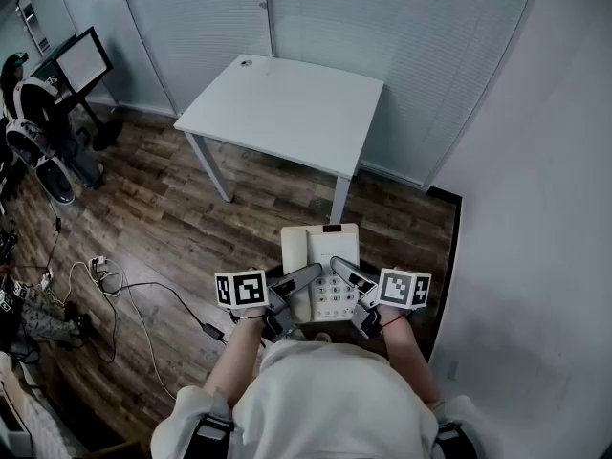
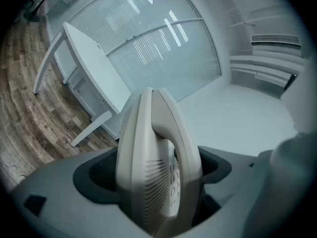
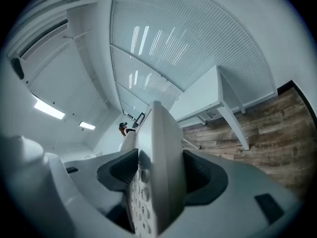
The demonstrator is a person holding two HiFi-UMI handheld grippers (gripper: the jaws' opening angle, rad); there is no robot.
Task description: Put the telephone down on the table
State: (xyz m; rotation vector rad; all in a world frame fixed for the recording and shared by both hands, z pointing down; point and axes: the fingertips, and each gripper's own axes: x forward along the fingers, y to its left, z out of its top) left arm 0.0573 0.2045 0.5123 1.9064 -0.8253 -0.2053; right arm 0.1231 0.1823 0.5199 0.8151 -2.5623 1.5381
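Observation:
A cream desk telephone point(image 1: 320, 261) with a keypad and a handset hangs in front of my body, above the wooden floor. My left gripper point(image 1: 308, 275) is shut on its left side and my right gripper point(image 1: 342, 270) is shut on its right side. In the left gripper view the telephone point(image 2: 156, 162) stands edge-on between the dark pads point(image 2: 96, 177). The right gripper view shows the telephone point(image 3: 161, 167) the same way, keys facing left. The white table point(image 1: 287, 113) stands ahead, bare but for a small round thing at its far corner; it also shows as table point(image 2: 91, 71) and table point(image 3: 200, 98).
Glass partitions with blinds point(image 1: 382, 27) run behind the table, and a pale wall point(image 1: 535, 256) is close on the right. At the left are a monitor on a stand point(image 1: 81, 60), dark equipment point(image 1: 38, 142) and cables on the floor point(image 1: 105, 280).

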